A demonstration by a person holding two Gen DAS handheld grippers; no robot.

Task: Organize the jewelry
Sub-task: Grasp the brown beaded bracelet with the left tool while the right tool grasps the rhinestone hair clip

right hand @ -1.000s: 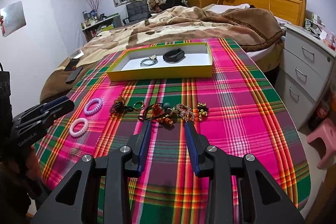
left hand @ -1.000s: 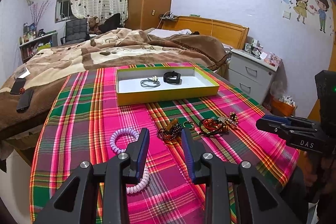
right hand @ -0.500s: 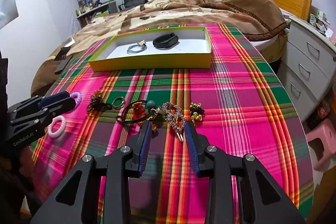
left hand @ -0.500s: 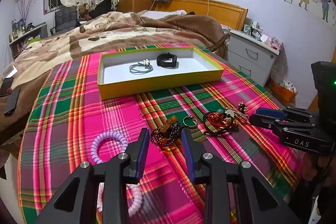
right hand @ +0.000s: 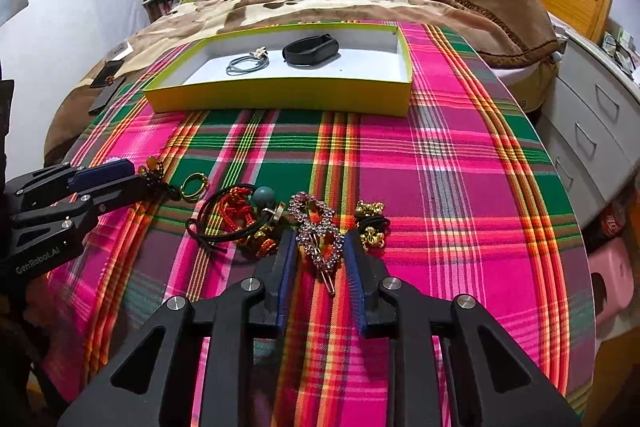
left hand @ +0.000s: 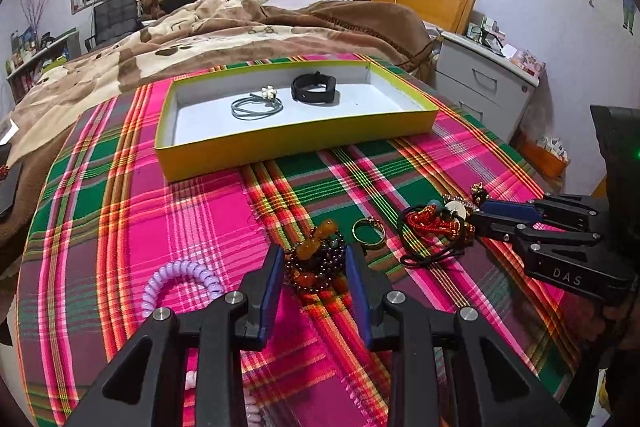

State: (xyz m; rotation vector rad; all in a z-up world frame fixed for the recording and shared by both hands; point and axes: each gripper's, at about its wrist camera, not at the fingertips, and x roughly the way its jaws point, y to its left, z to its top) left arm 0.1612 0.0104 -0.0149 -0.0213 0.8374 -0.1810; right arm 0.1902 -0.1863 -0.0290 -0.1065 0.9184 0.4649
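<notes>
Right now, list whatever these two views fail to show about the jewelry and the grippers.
- Purple coil hair tie, left wrist view: its near part is hidden behind the left gripper.
- Beaded bracelet, left wrist view: sits between the open fingers; contact cannot be judged.
- Rhinestone hair clip, right wrist view: the right gripper has just been closing around it; whether the pads press it is unclear.
- Red cord ornament, left wrist view: its right end is hidden behind the right gripper.

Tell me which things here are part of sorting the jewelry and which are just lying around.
Job: yellow box, beaded bracelet, rhinestone hair clip, gold ring, red cord charm, purple coil tie.
Lying about: blanket, nightstand, pink stool.
</notes>
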